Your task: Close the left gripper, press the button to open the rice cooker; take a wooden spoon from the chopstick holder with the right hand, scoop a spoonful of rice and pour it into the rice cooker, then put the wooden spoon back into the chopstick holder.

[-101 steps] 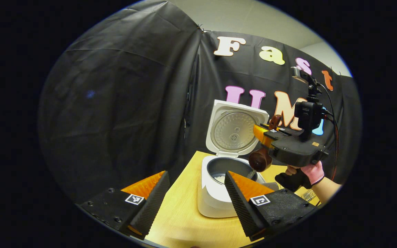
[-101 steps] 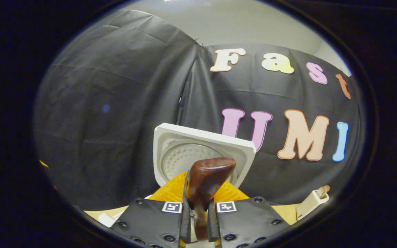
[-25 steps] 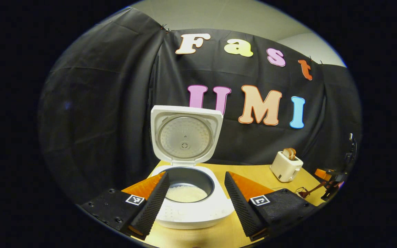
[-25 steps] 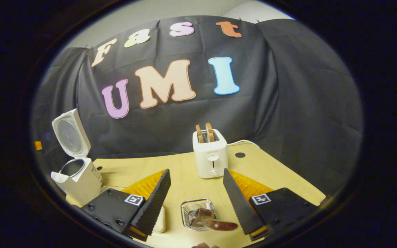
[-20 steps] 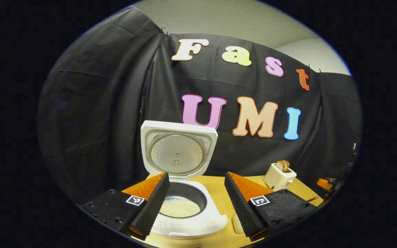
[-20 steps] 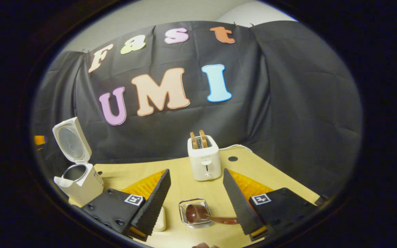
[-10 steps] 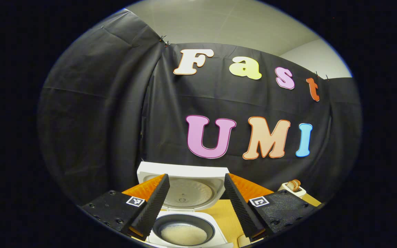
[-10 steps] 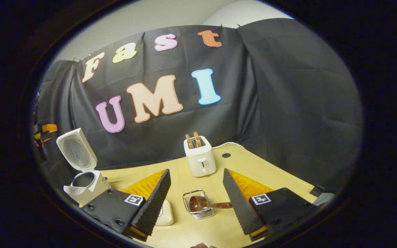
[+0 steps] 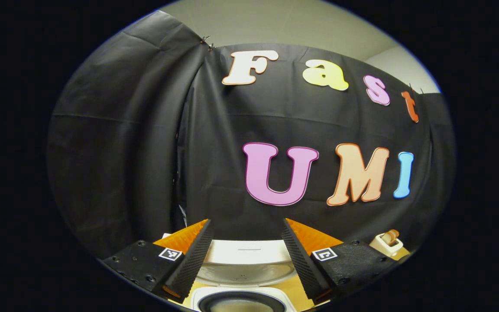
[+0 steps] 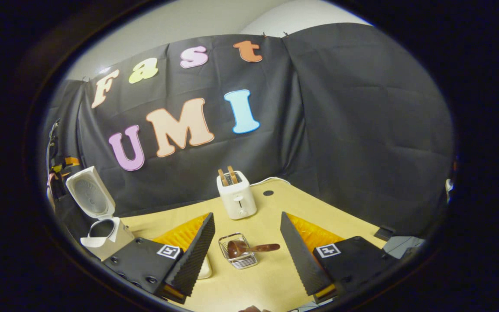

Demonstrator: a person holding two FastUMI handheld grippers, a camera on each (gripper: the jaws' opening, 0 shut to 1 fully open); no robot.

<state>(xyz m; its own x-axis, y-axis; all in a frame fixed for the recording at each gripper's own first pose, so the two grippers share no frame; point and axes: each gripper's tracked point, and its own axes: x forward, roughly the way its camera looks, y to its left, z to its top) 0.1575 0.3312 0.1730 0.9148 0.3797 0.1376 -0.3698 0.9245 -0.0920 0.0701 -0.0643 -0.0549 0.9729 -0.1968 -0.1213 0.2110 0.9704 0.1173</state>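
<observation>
Nearest, the right gripper (image 10: pixel 247 227) hangs over the wooden table (image 10: pixel 319 208) with its fingers spread wide and nothing between them. Just past them the wooden spoon (image 10: pixel 249 248) lies across the wire chopstick holder (image 10: pixel 237 256), bowl inside, handle sticking out right. Farther back stands a toaster (image 10: pixel 237 197). Far left, the rice cooker (image 10: pixel 98 216) sits with its lid up. The left gripper (image 9: pixel 244 232) is parted too, empty, above the cooker's open pot.
</observation>
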